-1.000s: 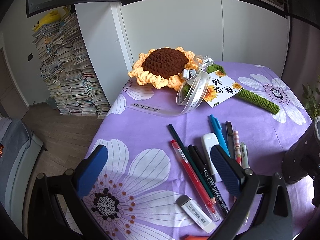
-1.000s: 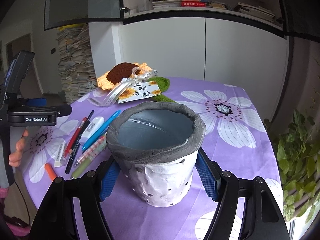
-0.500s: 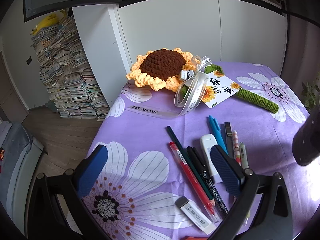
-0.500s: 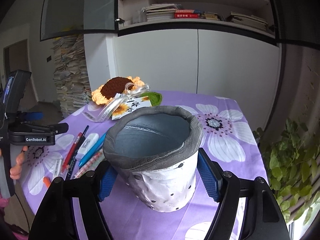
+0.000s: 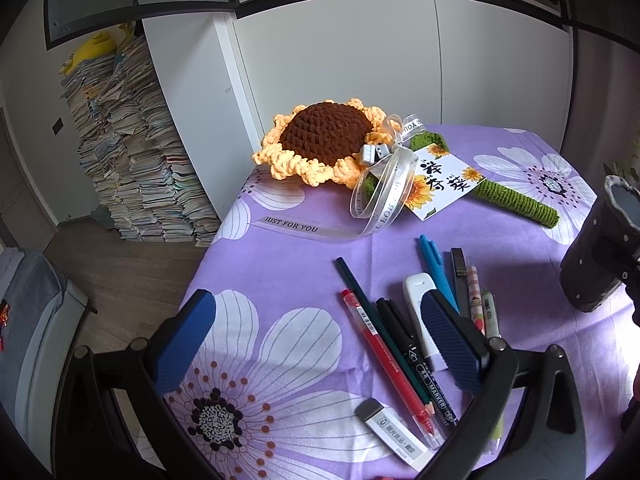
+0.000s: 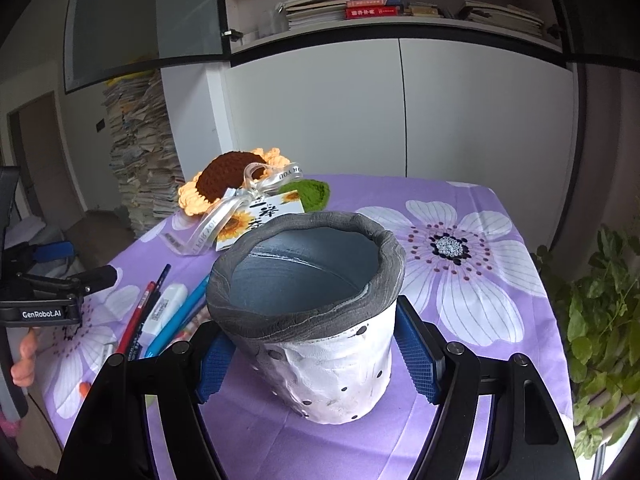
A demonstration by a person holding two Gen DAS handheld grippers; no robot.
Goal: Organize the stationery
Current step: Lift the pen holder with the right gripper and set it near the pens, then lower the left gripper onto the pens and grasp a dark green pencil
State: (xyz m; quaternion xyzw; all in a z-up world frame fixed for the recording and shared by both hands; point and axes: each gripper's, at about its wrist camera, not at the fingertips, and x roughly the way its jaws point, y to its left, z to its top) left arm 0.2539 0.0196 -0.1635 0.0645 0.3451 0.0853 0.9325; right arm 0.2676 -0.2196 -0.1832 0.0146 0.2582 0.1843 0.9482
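**Pot held, pens waiting**

The right hand-held gripper point(image 6: 316, 356) is clamped on the pot point(image 6: 316, 320). Its two blue pads press the pot's white, dotted sides, one on each side. The pot has a thick grey rim and a grey inside. It sits between the fingers, tipped a little, with its mouth facing up and toward the camera. You cannot tell if its bottom touches the worktop point(image 6: 460, 208).

The left hand-held gripper point(image 5: 320, 340) has its fingers wide apart and holds nothing. It hangs over the purple flower cloth. The pens lie in a row just past its right finger and partly under it. The red pen point(image 5: 384, 364) is between the two fingers, closest to the middle. Next to it, toward the right finger, are a thin dark pencil point(image 5: 376, 320) and a black marker point(image 5: 416, 364). The white correction tape point(image 5: 416, 292) pokes out from behind the right finger. The blue pen point(image 5: 436, 268) and some thinner pens lie just beyond that finger. A white eraser point(image 5: 394, 434) lies near the bottom, close to the right finger's base.

Far ahead of the left hand-held gripper sits a knitted sunflower point(image 5: 324, 140) with a ribbon and a card. The pot shows at the far right of this view point(image 5: 596, 256), well apart from the left hand-held gripper.
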